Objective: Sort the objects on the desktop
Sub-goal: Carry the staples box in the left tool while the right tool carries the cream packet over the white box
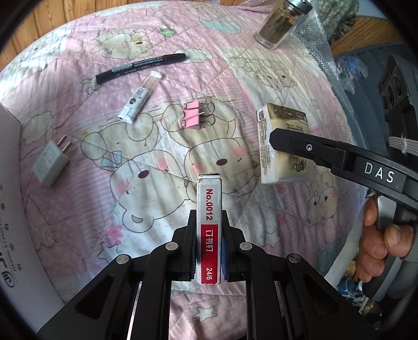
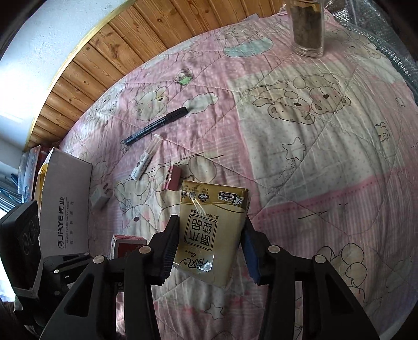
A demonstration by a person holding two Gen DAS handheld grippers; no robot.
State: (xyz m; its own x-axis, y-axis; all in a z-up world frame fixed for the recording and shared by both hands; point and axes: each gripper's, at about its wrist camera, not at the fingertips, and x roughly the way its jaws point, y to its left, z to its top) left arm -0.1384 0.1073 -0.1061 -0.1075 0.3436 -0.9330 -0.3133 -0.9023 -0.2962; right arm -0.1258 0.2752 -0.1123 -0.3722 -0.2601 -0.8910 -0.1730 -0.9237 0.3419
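Left wrist view, left to right. White cardboard box (image 1: 10,183) wall at the frame edge. On the pink cartoon-print quilt (image 1: 156,78): a small grey wall plug adapter (image 1: 51,163); a black marker pen (image 1: 141,67) lying slantwise; just below it a white tube-shaped stick (image 1: 139,100); a pink binder clip with wire handles (image 1: 194,115). Centre: left gripper (image 1: 209,245), fingers clamped on a narrow white-and-red staple box (image 1: 209,227), held end-on above the quilt. Right: gold tissue pack (image 1: 283,146), pinched by the right gripper (image 1: 283,142), seen from the side; a hand (image 1: 378,240) wraps its handle. Far back, a clear glass jar with dark contents (image 1: 279,24).

Right wrist view. Only here does the box show its printed side (image 2: 65,206) and the wooden wall panelling (image 2: 104,60) behind. The staple box's red face (image 2: 126,247) peeks beside the left gripper's body. Right gripper (image 2: 209,245) fingers press both edges of the tissue pack (image 2: 209,230), clear of the quilt. Binder clip's handles not visible here.
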